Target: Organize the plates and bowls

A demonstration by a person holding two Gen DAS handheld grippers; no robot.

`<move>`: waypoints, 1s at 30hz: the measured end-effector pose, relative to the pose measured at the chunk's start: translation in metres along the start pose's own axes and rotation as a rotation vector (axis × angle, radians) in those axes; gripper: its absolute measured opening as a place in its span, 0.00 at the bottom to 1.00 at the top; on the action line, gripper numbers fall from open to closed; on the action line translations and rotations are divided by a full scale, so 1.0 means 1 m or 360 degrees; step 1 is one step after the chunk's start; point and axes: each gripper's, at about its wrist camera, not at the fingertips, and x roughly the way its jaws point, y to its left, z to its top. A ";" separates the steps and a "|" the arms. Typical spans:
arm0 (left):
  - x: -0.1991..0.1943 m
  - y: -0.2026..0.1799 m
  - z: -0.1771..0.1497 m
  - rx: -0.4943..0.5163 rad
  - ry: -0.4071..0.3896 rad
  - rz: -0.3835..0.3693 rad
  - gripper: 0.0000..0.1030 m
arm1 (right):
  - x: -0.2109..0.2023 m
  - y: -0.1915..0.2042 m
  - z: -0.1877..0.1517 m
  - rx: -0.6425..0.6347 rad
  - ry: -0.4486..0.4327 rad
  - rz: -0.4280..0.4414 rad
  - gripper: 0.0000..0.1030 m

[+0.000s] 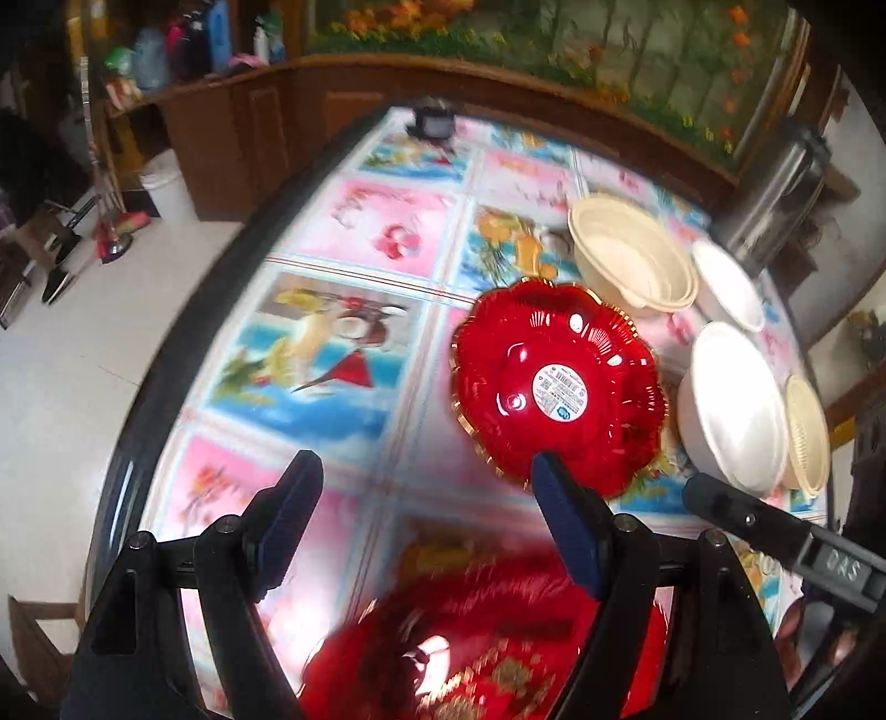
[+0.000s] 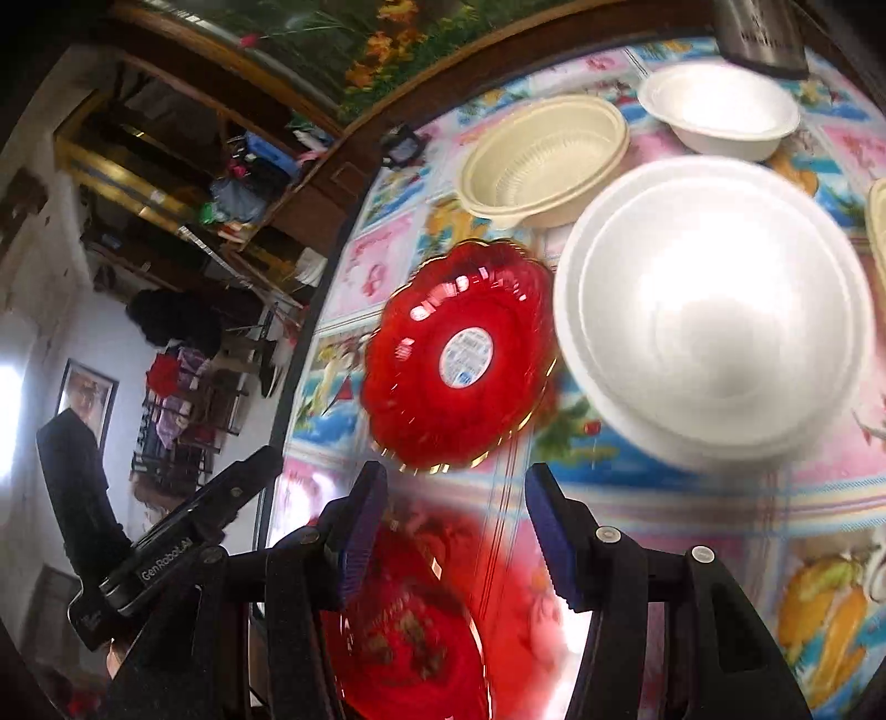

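A red scalloped plate with a round white sticker lies on the picture-patterned table. A second red plate with gold print lies blurred just below both grippers. My left gripper is open, with only tabletop between its fingers. My right gripper is open too, nothing pressed between its pads. To the right stand a large white bowl, a cream bowl, a small white bowl and another cream bowl.
A metal flask stands at the far right of the table. A small black device sits at the far edge. The table's dark rim drops to white floor, where a white bucket stands by wooden cabinets.
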 end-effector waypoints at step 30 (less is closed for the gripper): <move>0.069 -0.015 0.030 0.0050 0.0208 0.0014 0.17 | 0.054 -0.018 0.033 0.0121 0.0013 -0.0215 0.07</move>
